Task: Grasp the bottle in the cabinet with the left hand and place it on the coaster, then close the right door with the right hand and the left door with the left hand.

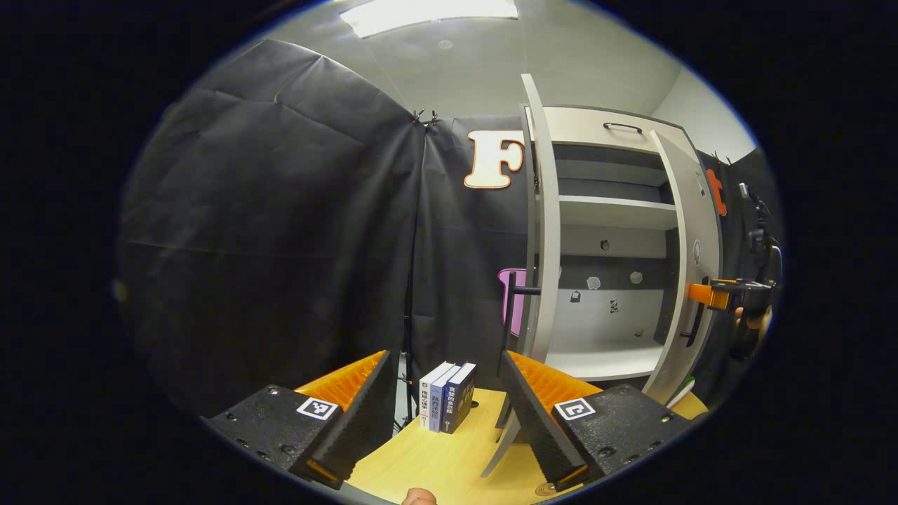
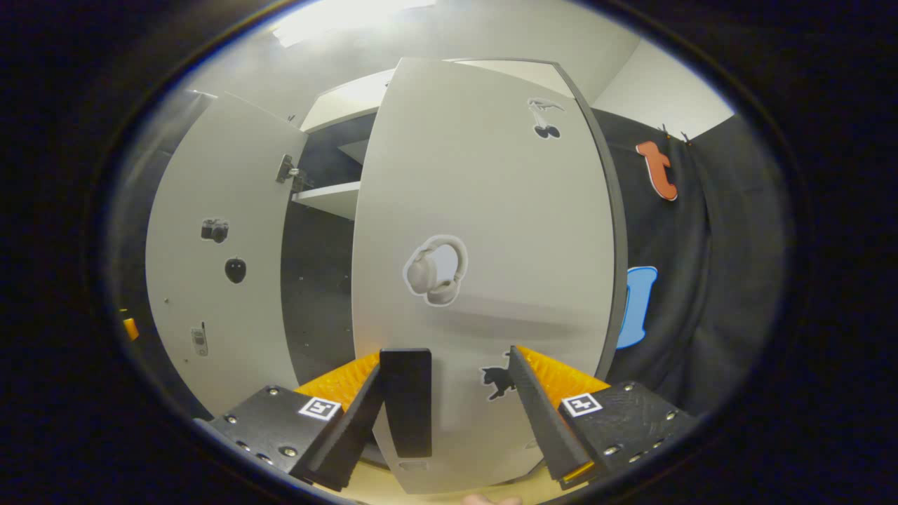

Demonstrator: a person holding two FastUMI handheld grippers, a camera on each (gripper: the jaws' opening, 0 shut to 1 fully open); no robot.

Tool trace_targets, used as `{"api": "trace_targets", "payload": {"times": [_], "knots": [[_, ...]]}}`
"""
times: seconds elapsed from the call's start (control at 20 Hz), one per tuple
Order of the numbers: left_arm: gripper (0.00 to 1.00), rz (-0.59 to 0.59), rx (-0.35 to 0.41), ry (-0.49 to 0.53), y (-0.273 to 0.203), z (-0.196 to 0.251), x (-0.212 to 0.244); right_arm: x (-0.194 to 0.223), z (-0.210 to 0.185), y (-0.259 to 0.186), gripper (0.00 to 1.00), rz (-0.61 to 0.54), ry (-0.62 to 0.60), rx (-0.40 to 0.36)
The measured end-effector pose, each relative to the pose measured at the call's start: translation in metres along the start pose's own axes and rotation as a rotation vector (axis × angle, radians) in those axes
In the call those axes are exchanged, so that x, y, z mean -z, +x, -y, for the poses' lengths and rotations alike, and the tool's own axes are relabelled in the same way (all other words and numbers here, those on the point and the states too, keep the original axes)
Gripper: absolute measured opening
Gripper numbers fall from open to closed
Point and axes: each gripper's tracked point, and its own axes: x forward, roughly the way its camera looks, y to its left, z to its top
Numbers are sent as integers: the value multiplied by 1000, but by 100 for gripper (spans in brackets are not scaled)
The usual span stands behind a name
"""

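Observation:
The white cabinet [image 1: 603,133] stands on the wooden table [image 1: 435,456] with both doors swung out. In the left gripper view its left door [image 1: 546,231] is edge-on just beyond my right finger, black handle [image 1: 512,308] facing me. My left gripper [image 1: 447,365] is open and holds nothing. The right door [image 1: 694,266] has my right gripper [image 1: 722,294] at its handle. In the right gripper view the right door [image 2: 484,210] is very close. Its black handle [image 2: 407,403] stands between the fingers of my open right gripper [image 2: 445,358], close to the left finger.
Three books [image 1: 447,396] stand upright on the table left of the cabinet. A small round disc [image 1: 544,489] lies at the table's near edge. The left door's inner face [image 2: 217,266] and a shelf [image 2: 330,196] lie left of the right door.

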Motion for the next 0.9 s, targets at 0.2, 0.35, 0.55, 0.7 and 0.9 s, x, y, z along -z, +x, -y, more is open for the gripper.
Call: {"api": "trace_targets", "payload": {"times": [0.2, 0.35, 0.55, 0.7, 0.9], "knots": [[97, 1, 3, -1, 9, -8, 1, -1, -5, 10, 99, 8, -13, 29], [96, 2, -9, 2, 13, -19, 0, 2, -7, 18, 99, 1, 14, 42], [96, -1, -34, 6, 17, -37, 1, 4, -10, 28, 99, 9, 24, 76], [96, -4, -49, 11, 20, -48, 2, 5, -11, 32, 99, 7, 33, 95], [96, -9, -49, 0, 26, -52, 5, 7, -13, 42, 99, 7, 48, 110]]}}
